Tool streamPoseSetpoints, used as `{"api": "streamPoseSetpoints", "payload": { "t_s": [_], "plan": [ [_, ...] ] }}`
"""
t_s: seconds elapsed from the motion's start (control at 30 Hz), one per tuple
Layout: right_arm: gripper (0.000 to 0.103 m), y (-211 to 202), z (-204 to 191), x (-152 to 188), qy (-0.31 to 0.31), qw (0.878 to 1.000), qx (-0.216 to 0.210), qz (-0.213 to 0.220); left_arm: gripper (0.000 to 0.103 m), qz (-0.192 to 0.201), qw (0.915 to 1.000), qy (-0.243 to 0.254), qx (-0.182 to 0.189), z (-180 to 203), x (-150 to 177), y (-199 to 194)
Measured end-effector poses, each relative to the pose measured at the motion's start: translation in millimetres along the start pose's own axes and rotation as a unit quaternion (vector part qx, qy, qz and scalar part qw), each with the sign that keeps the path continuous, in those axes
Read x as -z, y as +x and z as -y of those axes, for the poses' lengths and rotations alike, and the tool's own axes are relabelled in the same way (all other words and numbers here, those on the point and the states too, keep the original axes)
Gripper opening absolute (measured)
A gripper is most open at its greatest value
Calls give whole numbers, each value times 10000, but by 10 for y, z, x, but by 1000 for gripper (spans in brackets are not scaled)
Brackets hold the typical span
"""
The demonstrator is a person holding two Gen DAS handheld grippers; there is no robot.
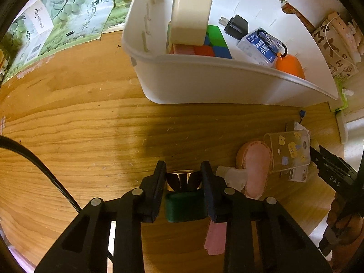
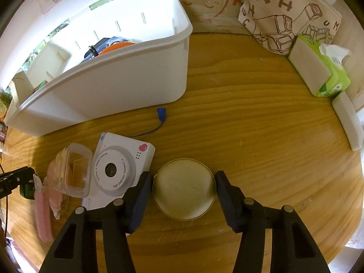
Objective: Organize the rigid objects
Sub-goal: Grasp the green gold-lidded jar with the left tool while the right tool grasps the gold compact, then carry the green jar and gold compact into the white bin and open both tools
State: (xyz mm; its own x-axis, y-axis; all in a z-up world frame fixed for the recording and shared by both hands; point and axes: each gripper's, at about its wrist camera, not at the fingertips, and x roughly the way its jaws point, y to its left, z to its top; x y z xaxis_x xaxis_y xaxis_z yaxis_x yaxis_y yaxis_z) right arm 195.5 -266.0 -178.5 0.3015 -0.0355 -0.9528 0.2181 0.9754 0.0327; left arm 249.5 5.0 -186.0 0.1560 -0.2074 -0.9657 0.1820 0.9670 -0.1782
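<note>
The left gripper [image 1: 183, 175] pinches a green block [image 1: 185, 207] whose front is hidden by the fingers. The right gripper [image 2: 183, 182] spreads wide around a round tin [image 2: 184, 188] on the table [image 2: 261, 147], beside a camera [image 2: 118, 168] partly hidden under a clear box [image 2: 76, 173].

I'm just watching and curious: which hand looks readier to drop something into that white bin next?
Probably the left. The left gripper is already shut on a green object, facing the white bin. The right gripper is open, only straddling the round tin on the table.

Right hand-held gripper [image 2: 183, 193] spread around round tin [image 2: 183, 189], beside toy camera [image 2: 122, 167].
</note>
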Motion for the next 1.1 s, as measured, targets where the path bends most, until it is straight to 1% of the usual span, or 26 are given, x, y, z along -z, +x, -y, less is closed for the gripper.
{"api": "streamPoseSetpoints", "payload": {
  "t_s": [0.33,0.5,0.57,0.6,0.63,0.67,0.77,0.83,0.87,0.93,1.1],
  "plan": [
    [56,-72,43,63,17,9999,-125,-100,33,123,9998,-112,57,-124,115,-103],
    [56,-179,30,125,-69,9999,-134,-60,33,224,9995,-195,73,-144,177,-152],
    [56,-227,17,138,-122,9998,-147,-29,33,283,9993,-245,87,-155,211,-180],
    [56,-299,84,155,-148,9998,-152,-15,33,315,9991,-269,97,-160,229,-197],
    [56,-369,69,191,-180,9997,-152,7,33,349,9989,-298,109,-168,250,-216],
    [56,-342,-6,248,-206,9997,-154,29,33,386,9986,-335,129,-177,277,-238],
    [56,-447,-65,300,-302,9994,-158,96,33,466,9978,-428,207,-189,353,-309],
    [56,-531,-99,326,-377,9990,-158,154,33,543,9970,-499,251,-209,424,-361],
    [56,-566,-33,324,-405,9989,-160,178,33,574,9966,-527,260,-226,466,-385],
    [56,-626,-24,338,-467,9985,-167,237,33,626,9959,-592,288,-248,532,-428],
    [56,-738,-120,373,-695,9968,-156,372,33,738,9934,-791,391,-283,728,-516]
  ]
}}
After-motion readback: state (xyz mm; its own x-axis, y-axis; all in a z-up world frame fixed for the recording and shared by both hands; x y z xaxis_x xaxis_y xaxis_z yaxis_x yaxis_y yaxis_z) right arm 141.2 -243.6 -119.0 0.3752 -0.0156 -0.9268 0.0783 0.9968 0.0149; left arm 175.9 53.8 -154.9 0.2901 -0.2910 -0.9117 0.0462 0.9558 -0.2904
